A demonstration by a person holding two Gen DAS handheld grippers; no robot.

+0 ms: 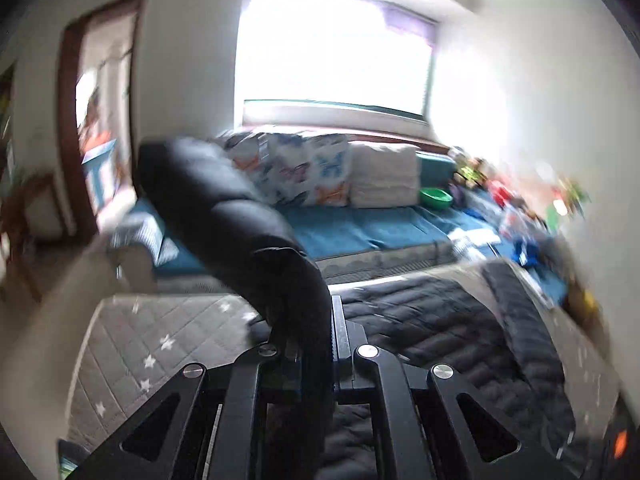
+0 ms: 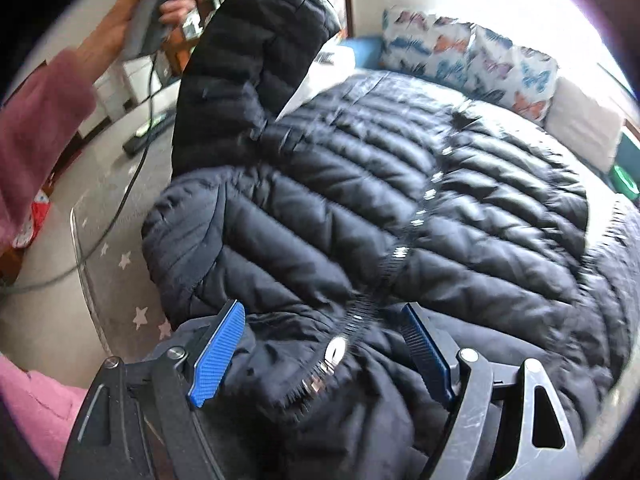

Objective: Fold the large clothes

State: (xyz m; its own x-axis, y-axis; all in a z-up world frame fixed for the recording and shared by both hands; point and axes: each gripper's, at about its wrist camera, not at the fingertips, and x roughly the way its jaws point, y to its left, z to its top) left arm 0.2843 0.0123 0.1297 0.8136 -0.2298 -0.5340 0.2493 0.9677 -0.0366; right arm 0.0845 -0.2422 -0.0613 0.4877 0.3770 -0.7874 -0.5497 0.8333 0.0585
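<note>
Your left gripper is clamped on the sleeve of the jacket, lifted clear of the bed; your right gripper hangs with its blue pads spread wide over the collar end, by the zipper, holding nothing. The jacket body lies spread flat across the bed, front up, its far end toward the pillows.

What could go wrong, as I judge it: the shell looks slick and puffy, so the sleeve may slide out of a pinch that catches only the outer fabric. Swing it over too fast (both views are smeared) and the body could drag and bunch, since nothing pins it. The padding will likely spring back, so a fold may not stay down. Watch the cable trailing over the bed's left edge; it could snag.

Under it all is a grey quilted cover with stars. Beyond stands a blue daybed under a bright window, clutter along the right wall, a doorway at left.
</note>
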